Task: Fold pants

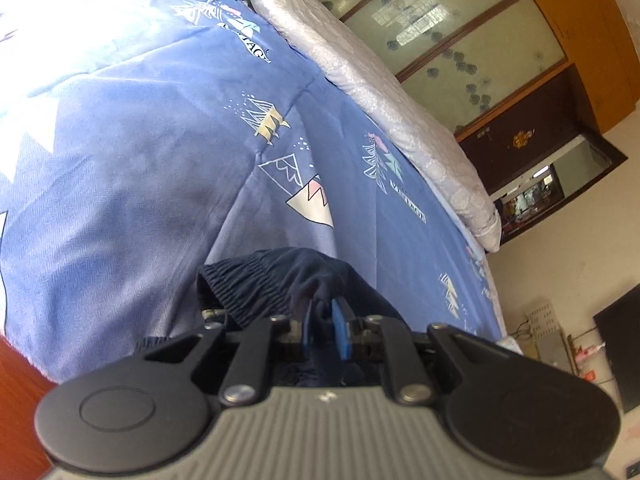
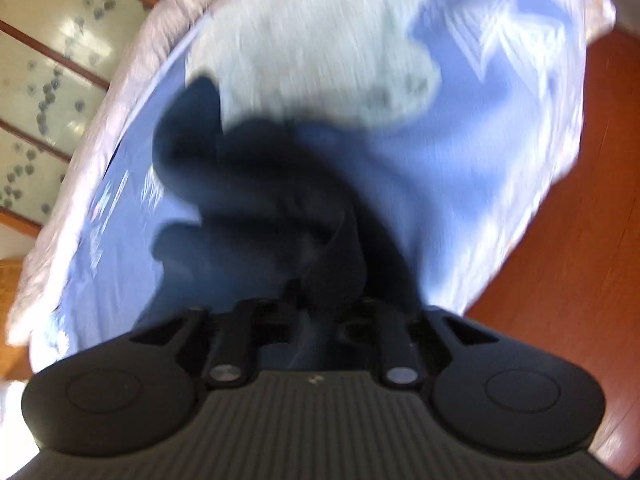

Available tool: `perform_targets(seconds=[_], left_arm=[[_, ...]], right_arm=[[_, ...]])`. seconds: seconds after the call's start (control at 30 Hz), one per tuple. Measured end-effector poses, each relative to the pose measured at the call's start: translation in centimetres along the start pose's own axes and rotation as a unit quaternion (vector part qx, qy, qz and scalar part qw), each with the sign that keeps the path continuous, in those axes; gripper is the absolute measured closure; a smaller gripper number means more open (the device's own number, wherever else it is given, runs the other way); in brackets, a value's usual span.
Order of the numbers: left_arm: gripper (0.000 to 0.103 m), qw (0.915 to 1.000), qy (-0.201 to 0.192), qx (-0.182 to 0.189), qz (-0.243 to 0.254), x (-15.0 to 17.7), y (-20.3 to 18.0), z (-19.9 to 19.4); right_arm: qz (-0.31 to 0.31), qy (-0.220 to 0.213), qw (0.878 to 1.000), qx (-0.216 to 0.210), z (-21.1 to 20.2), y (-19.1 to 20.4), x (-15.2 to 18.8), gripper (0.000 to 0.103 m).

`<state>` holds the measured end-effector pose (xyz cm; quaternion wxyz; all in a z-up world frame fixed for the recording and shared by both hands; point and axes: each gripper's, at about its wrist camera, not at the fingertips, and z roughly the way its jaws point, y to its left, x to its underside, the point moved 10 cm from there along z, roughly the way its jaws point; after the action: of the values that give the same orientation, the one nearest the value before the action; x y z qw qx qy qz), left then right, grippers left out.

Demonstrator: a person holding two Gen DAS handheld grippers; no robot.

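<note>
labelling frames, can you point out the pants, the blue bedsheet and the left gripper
pants (image 1: 256,280), left wrist view, on the ribbed elastic waistband
blue bedsheet (image 1: 140,152), left wrist view, on a plain patch of the fabric
left gripper (image 1: 326,320), left wrist view, between the blue fingertips

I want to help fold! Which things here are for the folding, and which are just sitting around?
For folding: dark pants, left gripper, right gripper, both pinching the pants.

Just around: blue bedspread, white quilt, wardrobe, wooden floor.
</note>
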<state>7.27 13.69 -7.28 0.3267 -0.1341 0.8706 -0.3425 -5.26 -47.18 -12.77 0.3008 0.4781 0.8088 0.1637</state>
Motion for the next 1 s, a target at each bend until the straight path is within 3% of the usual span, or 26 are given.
perform_targets(seconds=[0.07,0.1,0.2,0.23,0.4,0.53,0.6,0.7,0.77,0.87,1.0], left_arm=[[0.068,0.9999,0.000,-0.007,0.015,0.1,-0.4,-0.2],[0.066,0.9997,0.000,-0.010,0.021,0.1,-0.5,-0.2],[0.058,0.9992,0.010,-0.012,0.038,0.1,-1.0,0.4],[0.051,0.9990,0.015,-0.014,0.039,0.1,-1.0,0.8],[0.036,0.9985,0.032,-0.015,0.042,-0.4,-1.2,3.0],[0.034,0.9982,0.017,-0.026,0.051,-1.5,-1.5,2.4],[0.034,0.9974,-0.003,-0.033,0.064,-2.2,-1.4,0.9],[0.033,0.9967,-0.013,-0.047,0.065,-2.8,-0.4,-0.8],[0.033,0.9970,-0.008,-0.052,0.057,-2.9,0.4,-1.2],[0.033,0.9979,-0.006,-0.046,0.045,-3.3,0.6,-1.1],[0.030,0.9991,0.005,-0.017,0.039,-3.6,-0.9,0.3]], right_arm=[[-0.040,0.012,0.999,-0.009,-0.8,1.0,0.9,0.052],[-0.073,0.024,0.997,-0.006,-2.2,0.6,1.3,0.046],[-0.168,0.063,0.984,0.016,-2.8,1.5,2.4,0.045],[-0.196,0.070,0.978,0.012,-2.7,2.5,3.0,0.045],[-0.278,0.031,0.960,-0.031,-3.4,7.4,2.2,0.045],[-0.328,0.013,0.944,-0.013,-2.3,10.1,0.8,0.045],[-0.367,0.018,0.930,-0.005,-2.8,10.4,1.3,0.046],[-0.440,0.065,0.894,0.056,-2.6,8.3,2.8,0.046],[-0.448,0.106,0.883,0.095,-2.8,6.0,3.5,0.046],[-0.442,0.099,0.889,0.070,-4.0,6.3,3.3,0.046],[-0.409,0.038,0.911,-0.040,-4.8,11.4,1.2,0.045]])
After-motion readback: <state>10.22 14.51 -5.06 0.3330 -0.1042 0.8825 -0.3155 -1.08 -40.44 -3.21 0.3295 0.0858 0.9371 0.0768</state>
